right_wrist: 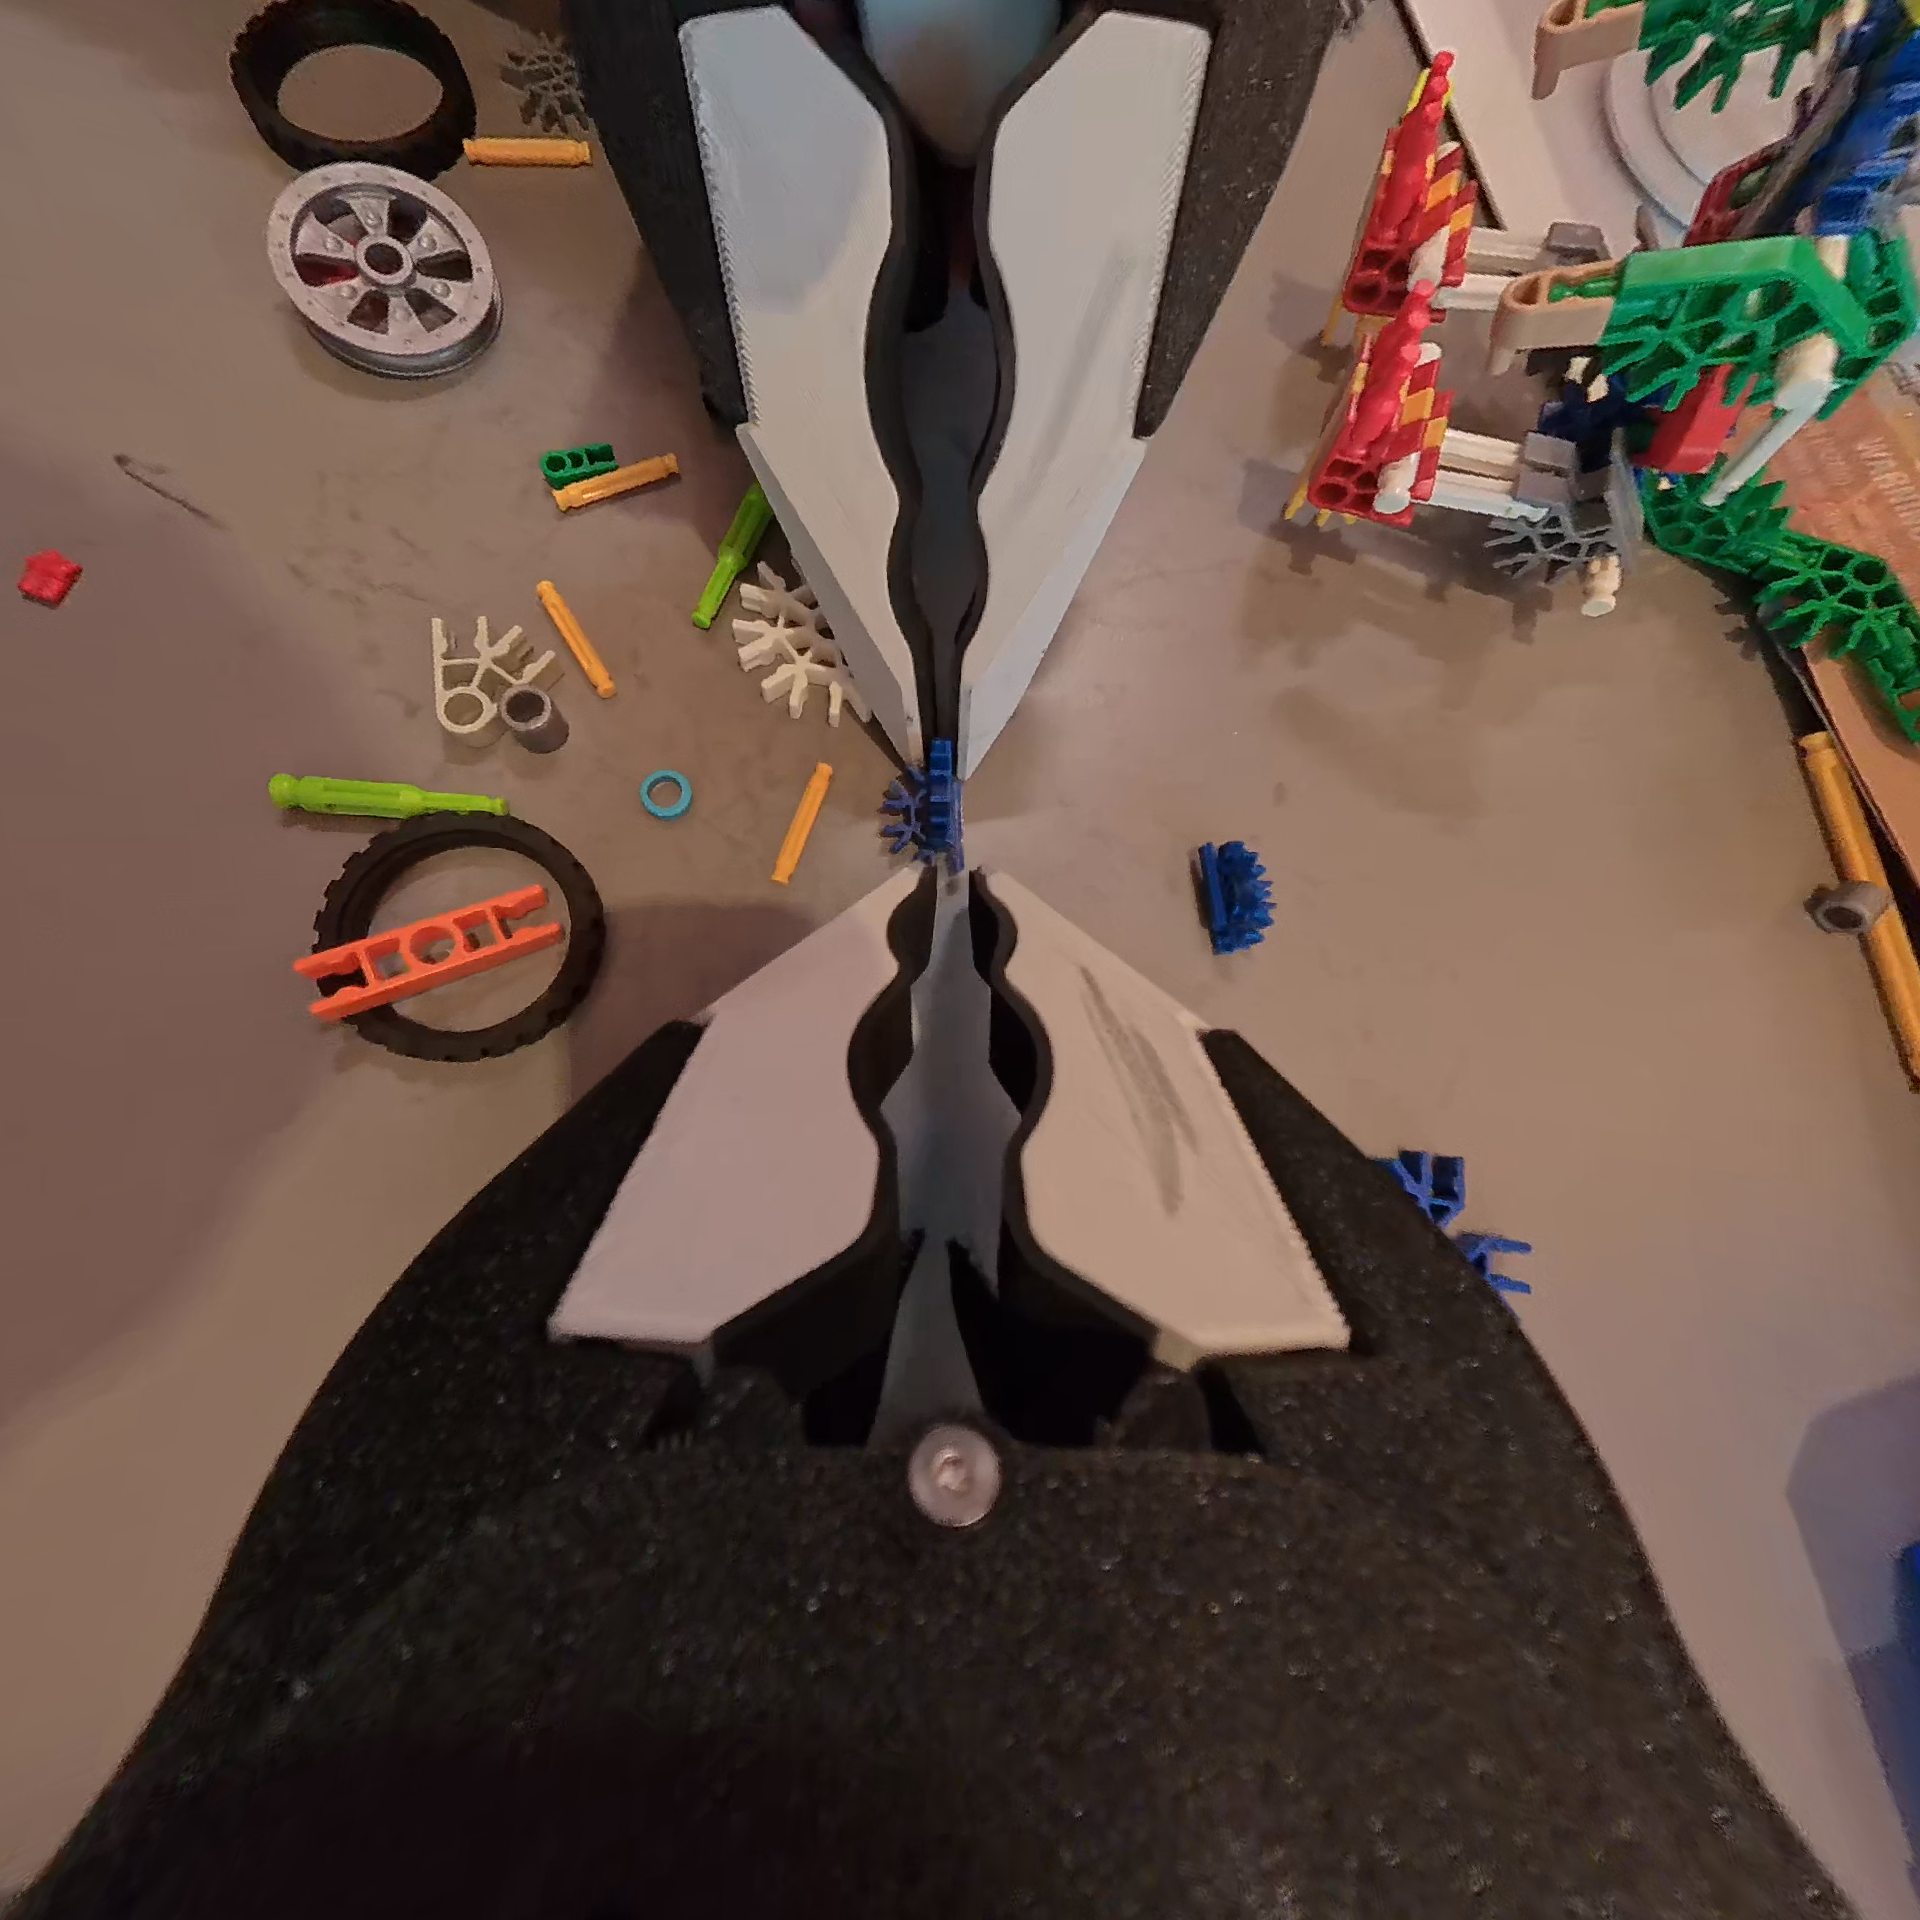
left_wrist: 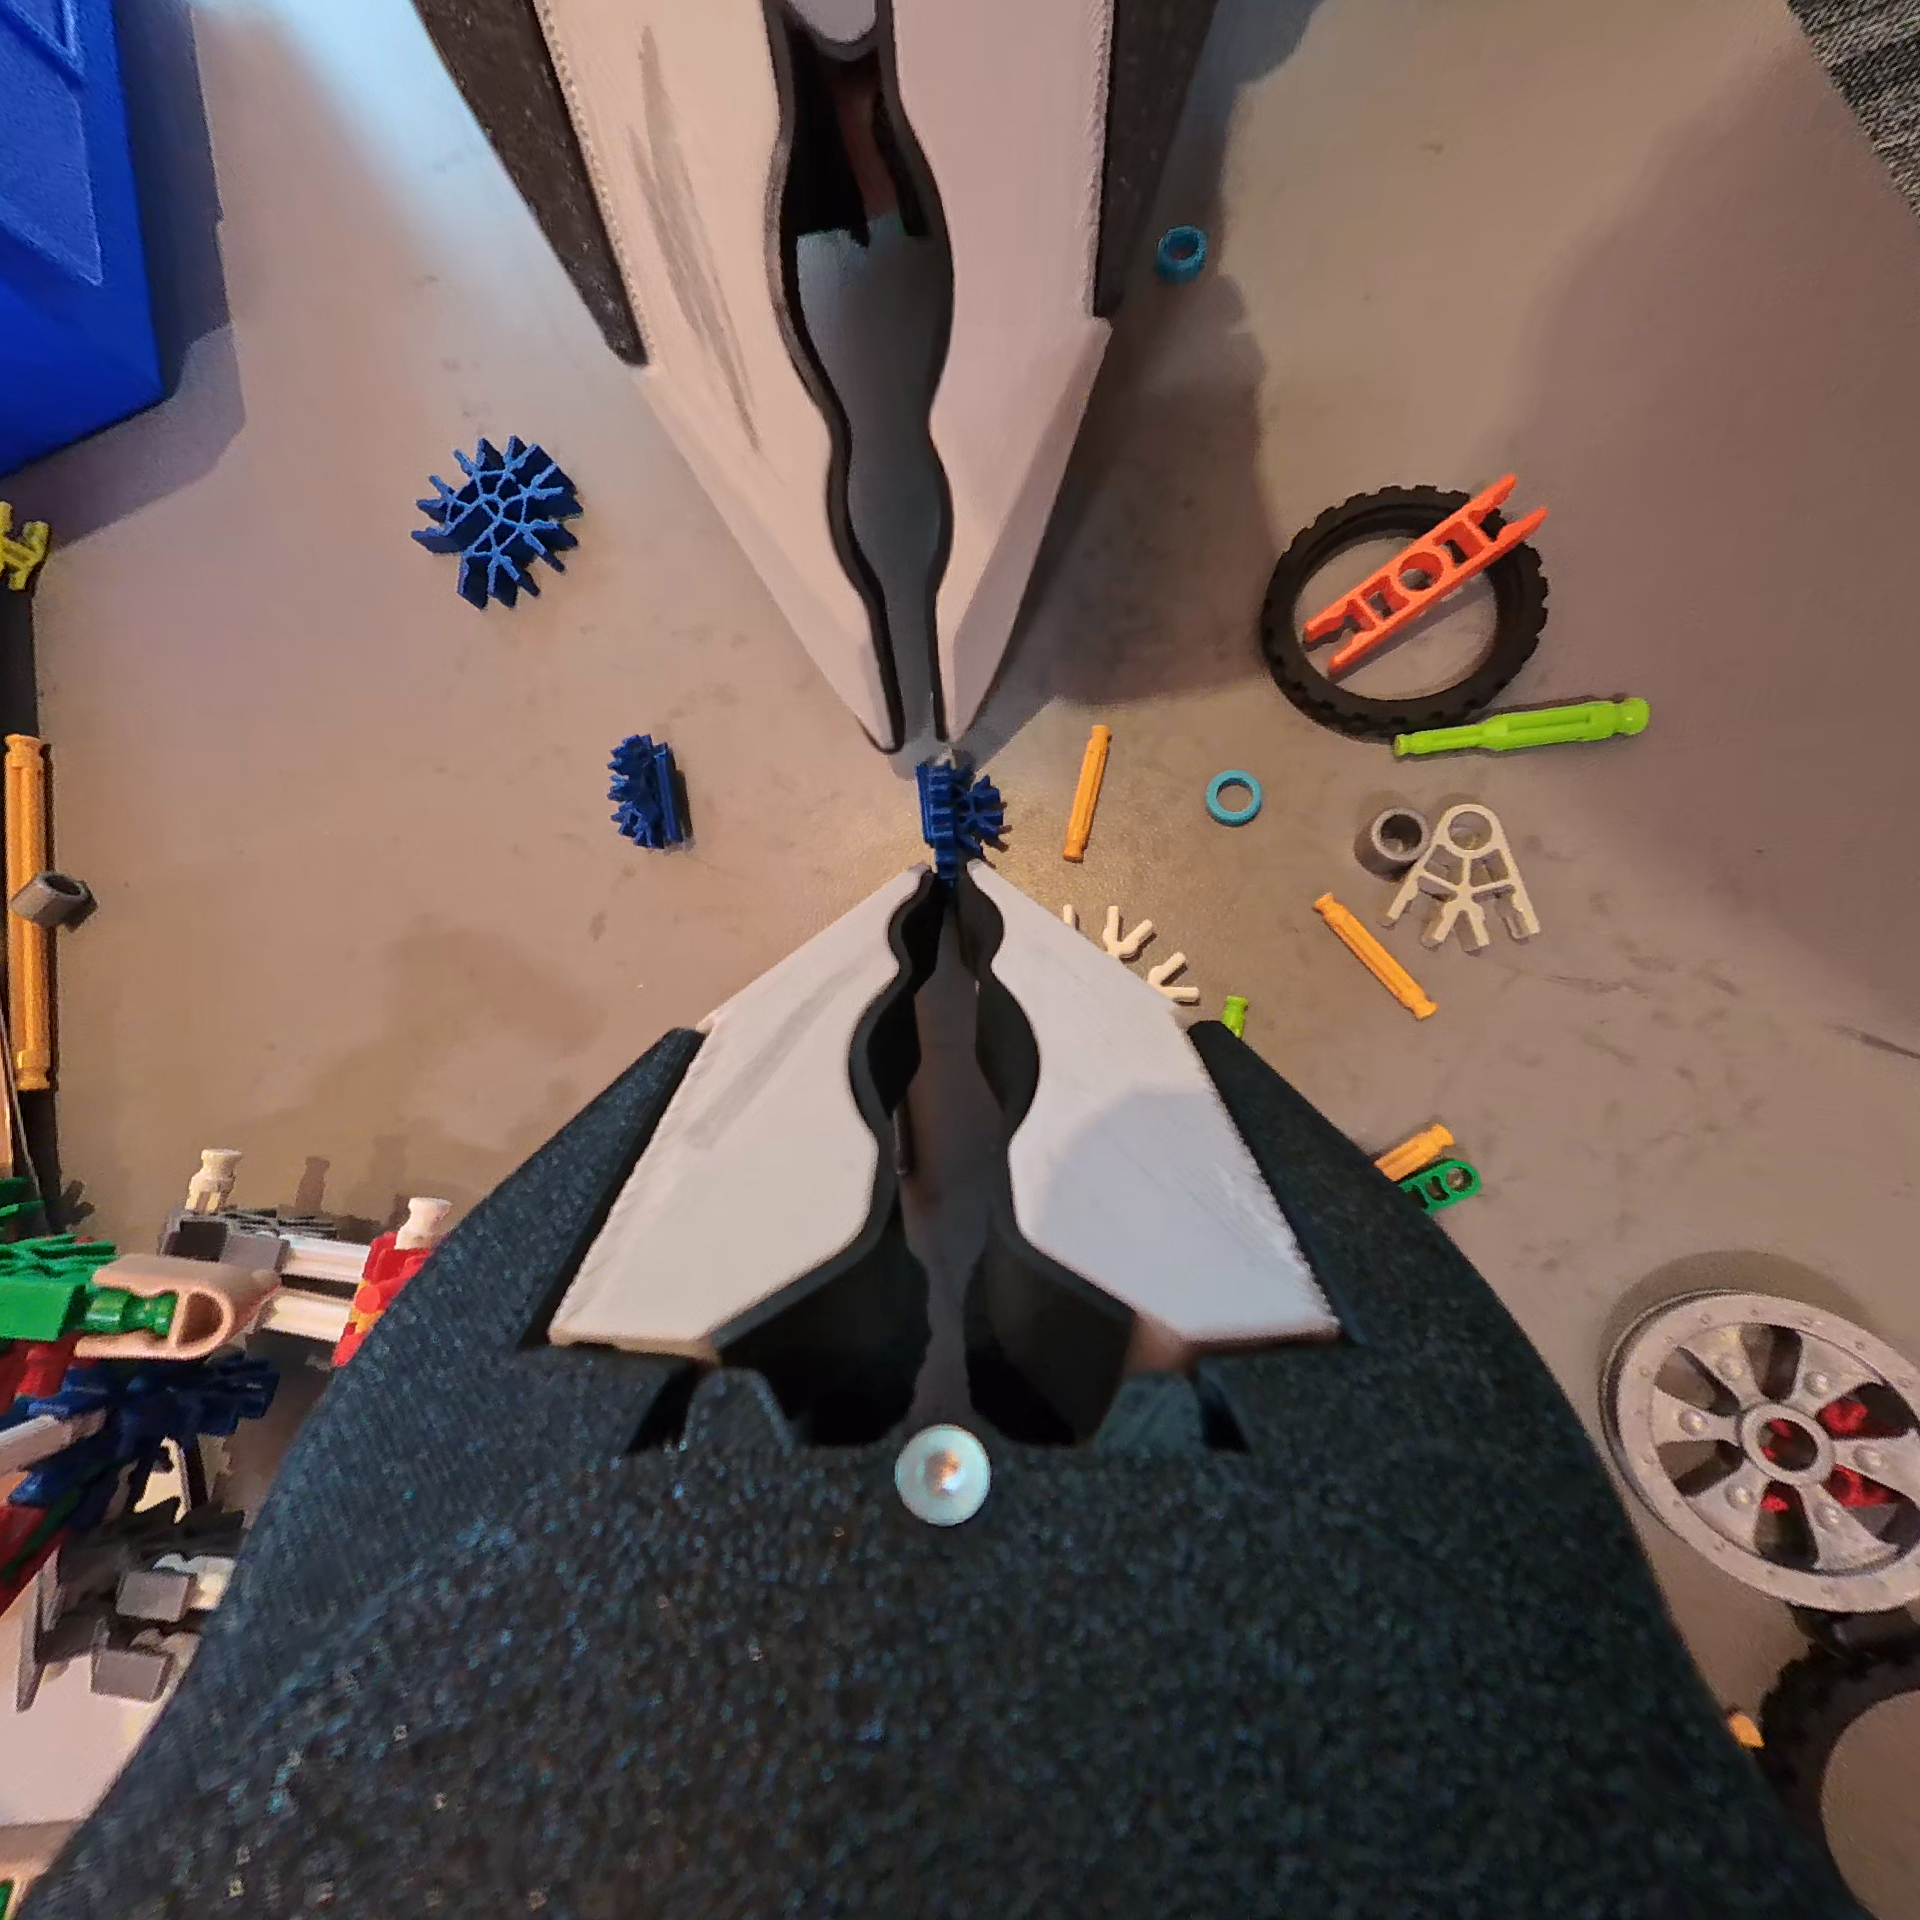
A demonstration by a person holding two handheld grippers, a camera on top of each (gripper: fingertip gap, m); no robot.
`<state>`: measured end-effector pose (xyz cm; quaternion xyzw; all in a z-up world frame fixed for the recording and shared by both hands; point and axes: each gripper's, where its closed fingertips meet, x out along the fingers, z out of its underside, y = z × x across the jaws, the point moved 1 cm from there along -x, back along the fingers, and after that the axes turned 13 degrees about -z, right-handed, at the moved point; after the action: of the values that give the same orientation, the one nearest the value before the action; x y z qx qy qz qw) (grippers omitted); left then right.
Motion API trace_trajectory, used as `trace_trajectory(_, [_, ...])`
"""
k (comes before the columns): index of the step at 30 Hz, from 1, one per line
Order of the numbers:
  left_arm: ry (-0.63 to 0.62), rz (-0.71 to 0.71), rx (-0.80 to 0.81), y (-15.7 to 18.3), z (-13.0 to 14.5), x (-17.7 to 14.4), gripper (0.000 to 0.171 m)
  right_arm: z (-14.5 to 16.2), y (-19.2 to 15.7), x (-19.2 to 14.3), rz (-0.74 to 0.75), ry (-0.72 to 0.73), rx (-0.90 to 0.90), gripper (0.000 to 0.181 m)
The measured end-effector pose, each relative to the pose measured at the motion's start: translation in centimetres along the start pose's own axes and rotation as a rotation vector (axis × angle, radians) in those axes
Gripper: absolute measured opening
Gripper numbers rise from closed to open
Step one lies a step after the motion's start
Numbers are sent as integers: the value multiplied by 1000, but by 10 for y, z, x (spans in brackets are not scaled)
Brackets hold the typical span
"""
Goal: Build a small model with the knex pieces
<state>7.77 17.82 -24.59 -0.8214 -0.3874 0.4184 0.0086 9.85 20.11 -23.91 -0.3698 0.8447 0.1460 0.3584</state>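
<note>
A small blue snowflake connector piece [left_wrist: 958, 821], which looks like two connectors slotted crosswise, is held just above the grey table [left_wrist: 364, 935]. My left gripper [left_wrist: 945, 881] comes from below in the left wrist view and is shut on its near edge. My right gripper [left_wrist: 932, 740] comes from above and is shut on its far edge. In the right wrist view the blue piece [right_wrist: 925, 816] sits between my right gripper [right_wrist: 948, 883] at the bottom and my left gripper [right_wrist: 940, 756] at the top. The two grippers point tip to tip.
Loose parts lie around: a flat blue connector [left_wrist: 499, 520], another blue piece [right_wrist: 1234, 896], a black tyre [right_wrist: 468, 1037] with an orange connector [right_wrist: 431, 951], a green rod [right_wrist: 384, 798], a white connector [right_wrist: 795, 649], yellow rods, a silver wheel hub [right_wrist: 382, 268]. A built model [right_wrist: 1662, 364] stands on cardboard. Left and right tips are no more than a few centimetres apart. Both grippers' tips are roughly 10 cm from the green rod [right_wrist: 384, 798]. My left wrist view [left_wrist: 1520, 725] looks at it from another angle.
</note>
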Motion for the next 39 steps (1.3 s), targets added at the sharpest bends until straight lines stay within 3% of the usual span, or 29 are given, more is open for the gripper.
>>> trace_trajectory(30, [-3, 21, -16, 0, -1, 1, 0, 2, 0, 6, -16, -6, 3, 2])
trace_trajectory(39, [56, 73, -198, -9, -5, -1, 0, -3, 8, -5, 31, 36, 26, 9])
